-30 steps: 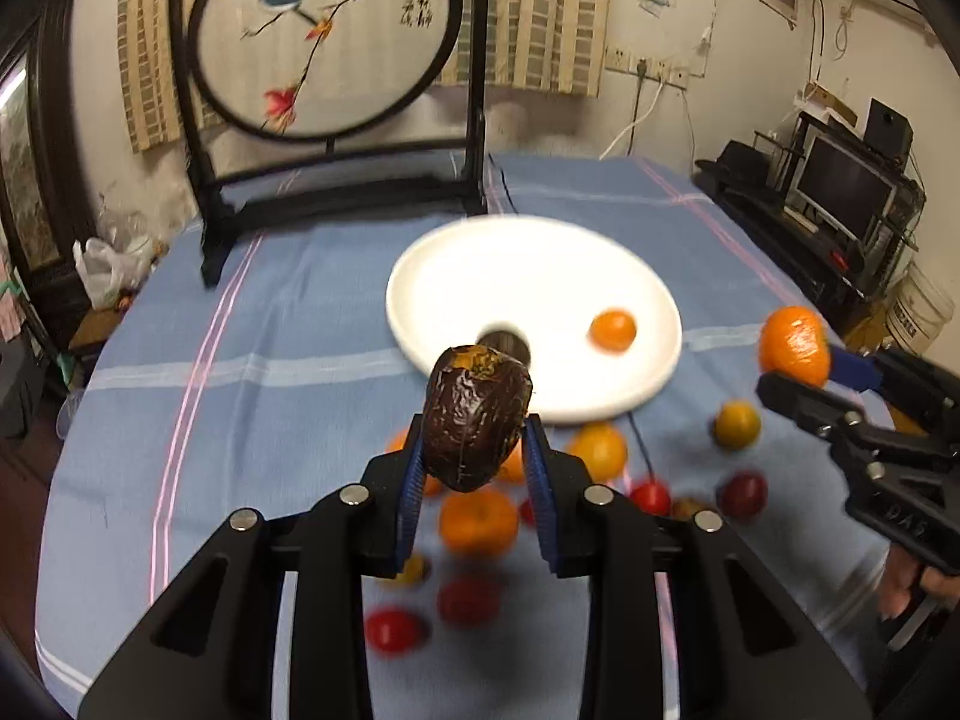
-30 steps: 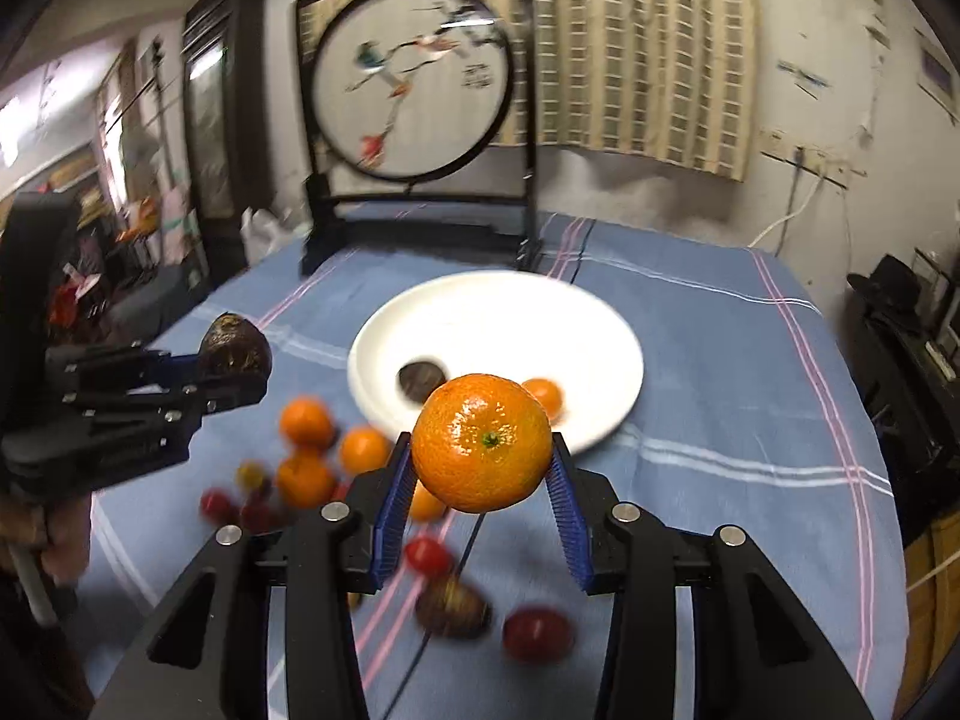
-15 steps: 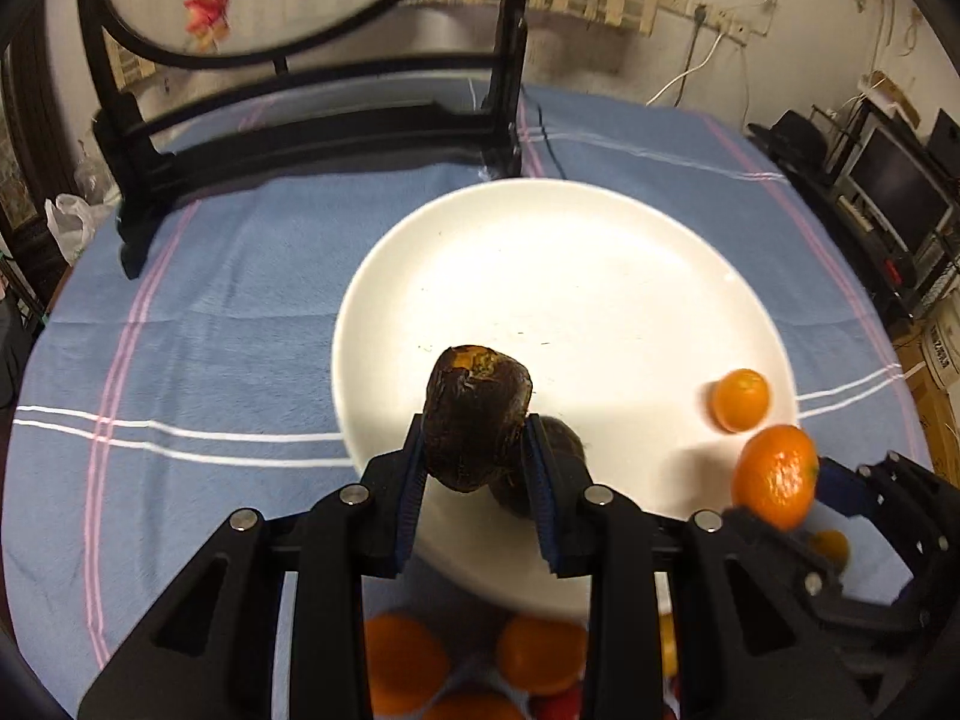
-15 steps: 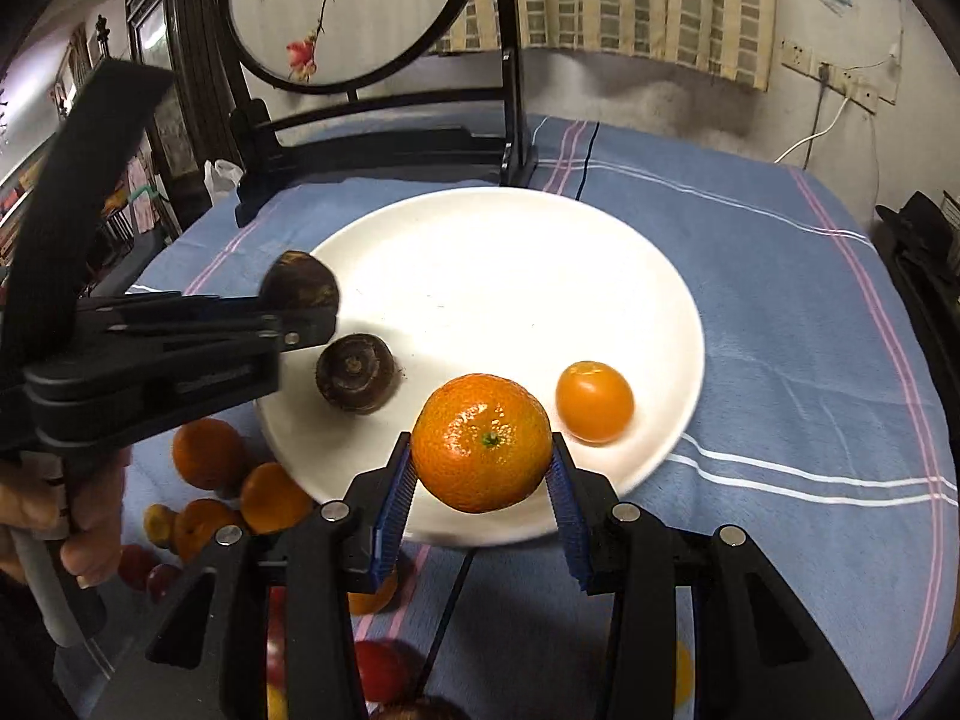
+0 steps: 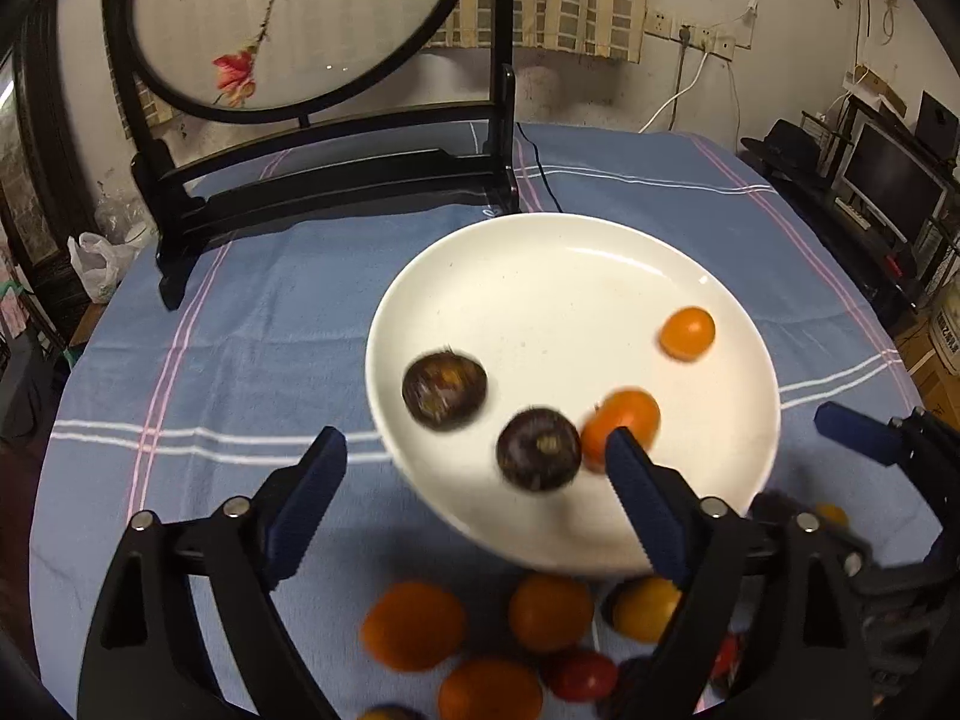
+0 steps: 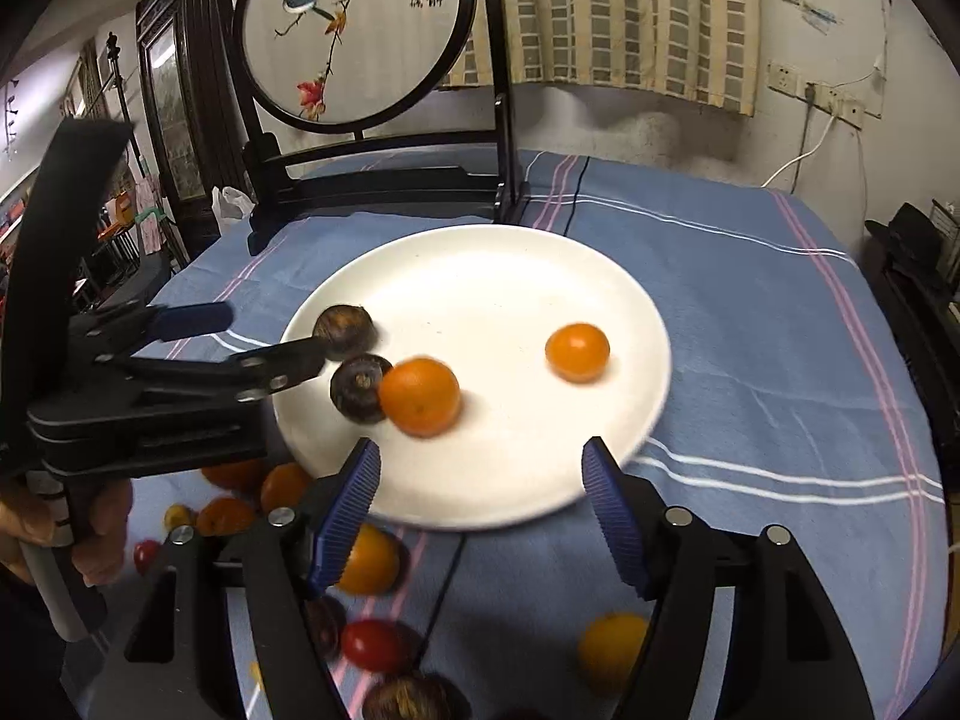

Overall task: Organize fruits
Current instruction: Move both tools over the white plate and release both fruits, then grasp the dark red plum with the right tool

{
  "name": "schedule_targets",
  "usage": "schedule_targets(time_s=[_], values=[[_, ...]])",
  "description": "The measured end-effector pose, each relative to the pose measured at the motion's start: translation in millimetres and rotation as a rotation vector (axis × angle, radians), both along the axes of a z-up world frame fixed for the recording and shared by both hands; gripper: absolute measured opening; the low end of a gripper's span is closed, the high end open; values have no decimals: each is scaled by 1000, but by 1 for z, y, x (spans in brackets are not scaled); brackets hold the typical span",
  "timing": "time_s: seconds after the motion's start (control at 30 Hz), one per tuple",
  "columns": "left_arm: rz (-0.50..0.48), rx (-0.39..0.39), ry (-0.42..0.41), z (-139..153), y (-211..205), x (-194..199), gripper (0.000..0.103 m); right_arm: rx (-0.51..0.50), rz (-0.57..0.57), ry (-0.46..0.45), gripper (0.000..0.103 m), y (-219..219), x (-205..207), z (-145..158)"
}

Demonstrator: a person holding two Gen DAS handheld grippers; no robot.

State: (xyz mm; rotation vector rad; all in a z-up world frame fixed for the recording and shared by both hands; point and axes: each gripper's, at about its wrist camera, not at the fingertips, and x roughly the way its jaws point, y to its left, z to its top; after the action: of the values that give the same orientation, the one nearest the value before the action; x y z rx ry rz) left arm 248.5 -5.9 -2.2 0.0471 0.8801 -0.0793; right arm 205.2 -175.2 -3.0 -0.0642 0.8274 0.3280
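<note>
A white plate (image 5: 540, 276) (image 6: 480, 264) sits mid-table. On it lie two dark brown fruits (image 5: 444, 391) (image 5: 538, 449), a mandarin (image 5: 621, 420) (image 6: 420, 397) and a small orange fruit (image 5: 687, 333) (image 6: 577, 351). My left gripper (image 5: 474, 498) is open and empty over the plate's near rim. My right gripper (image 6: 480, 510) is open and empty at the plate's near edge. The left gripper also shows in the right wrist view (image 6: 240, 342), by the dark fruits (image 6: 343, 327) (image 6: 359, 387).
Several loose oranges (image 5: 414, 624), yellow fruits (image 5: 645, 606) and red fruits (image 6: 372, 645) lie on the blue cloth in front of the plate. A black framed round embroidery screen (image 5: 288, 30) stands behind the plate. A black cable (image 6: 441, 594) runs across the cloth.
Both grippers opened. The dark fruit left my left gripper and the mandarin left my right gripper; both now lie on the plate. Both grippers pulled back a little.
</note>
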Motion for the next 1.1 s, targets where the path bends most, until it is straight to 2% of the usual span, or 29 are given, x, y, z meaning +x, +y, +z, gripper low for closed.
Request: schedule_targets(time_s=[0.17, 0.33, 0.43, 0.57, 0.87, 1.1], values=[[22, -10, -14, -2, 16, -44, 90, -29, -25, -2, 74, -19, -33, 0], [54, 34, -54, -11, 33, -96, 91, -48, -31, 1, 74, -33, -74, -10], [66, 39, -45, -21, 39, -125, 92, -63, -40, 9, 74, -38, -95, -18], [75, 2, -17, -32, 49, -152, 92, -60, -43, 38, 74, -42, -115, -28], [107, -43, -3, -42, 60, -180, 92, -95, -34, 115, 75, -34, -134, -53], [111, -42, -2, -51, 63, -180, 92, -149, -62, 148, 75, -33, -120, -64]])
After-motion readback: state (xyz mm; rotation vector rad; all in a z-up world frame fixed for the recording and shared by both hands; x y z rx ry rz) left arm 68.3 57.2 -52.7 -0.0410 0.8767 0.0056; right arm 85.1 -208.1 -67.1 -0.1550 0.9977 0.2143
